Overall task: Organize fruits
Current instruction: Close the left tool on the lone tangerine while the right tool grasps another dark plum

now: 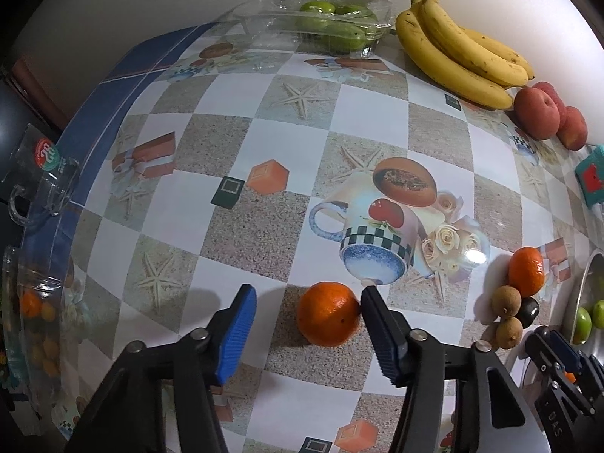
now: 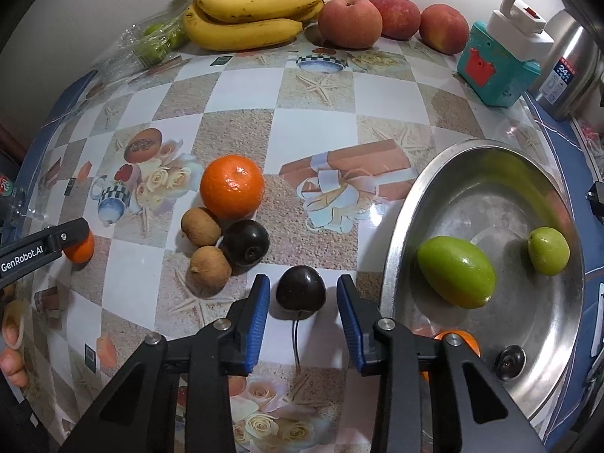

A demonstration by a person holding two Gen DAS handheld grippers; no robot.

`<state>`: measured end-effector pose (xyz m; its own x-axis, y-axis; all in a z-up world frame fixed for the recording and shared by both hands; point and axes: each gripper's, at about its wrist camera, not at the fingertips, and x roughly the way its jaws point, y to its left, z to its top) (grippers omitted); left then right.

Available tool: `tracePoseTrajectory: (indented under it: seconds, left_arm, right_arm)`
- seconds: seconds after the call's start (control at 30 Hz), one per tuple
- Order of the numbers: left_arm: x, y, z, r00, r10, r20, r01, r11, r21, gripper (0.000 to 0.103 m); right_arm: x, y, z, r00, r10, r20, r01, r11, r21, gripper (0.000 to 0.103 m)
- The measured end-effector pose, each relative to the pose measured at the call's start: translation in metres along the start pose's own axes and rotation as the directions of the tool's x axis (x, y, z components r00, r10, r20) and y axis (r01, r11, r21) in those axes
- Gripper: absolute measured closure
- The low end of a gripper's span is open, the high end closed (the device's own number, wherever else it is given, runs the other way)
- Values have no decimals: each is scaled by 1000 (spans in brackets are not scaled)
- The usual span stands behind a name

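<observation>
Straddling two fruits at once, you had each claw pointed steeply down at the tabletop (image 2: 313,128) with one piece of fruit in each gap. Your left claw (image 1: 307,302) framed a small orange (image 1: 327,313): the right-hand finger touched the fruit's side, while the left-hand pad stood clearly off it, so the orange sat off-centre toward the right finger and was not yet gripped, as far as I could judge. Your right claw (image 2: 304,294) bracketed a dark cherry (image 2: 301,291) lying nearly centred between the pads, with a sliver of tabletop showing on each side, so that claw was released too; its stem trailed back toward you along the line of the fingers. Both fruits rested on the tabletop. The metal bowl (image 2: 407,204), already holding two green fruits (image 2: 456,271), lay just to the right of your right claw, so that hand was far the nearer one to it. A second orange (image 2: 231,187), two brown fruits (image 2: 201,226) and another dark cherry (image 2: 246,243) sat clustered just beyond the cherry, close enough that a sideways drag might have nudged them.
</observation>
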<state>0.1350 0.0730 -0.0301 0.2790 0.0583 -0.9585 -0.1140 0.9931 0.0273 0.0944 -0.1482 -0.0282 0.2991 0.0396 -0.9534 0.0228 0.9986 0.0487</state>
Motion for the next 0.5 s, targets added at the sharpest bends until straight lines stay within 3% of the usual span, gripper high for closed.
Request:
tracePoseTrajectory:
  seconds: [0.5]
  left_arm:
    - [0, 2, 1, 1000, -21, -15, 21, 1000, -7, 46]
  right_arm:
    - [-1, -2, 0, 1000, 14, 2, -14, 1000, 13, 76]
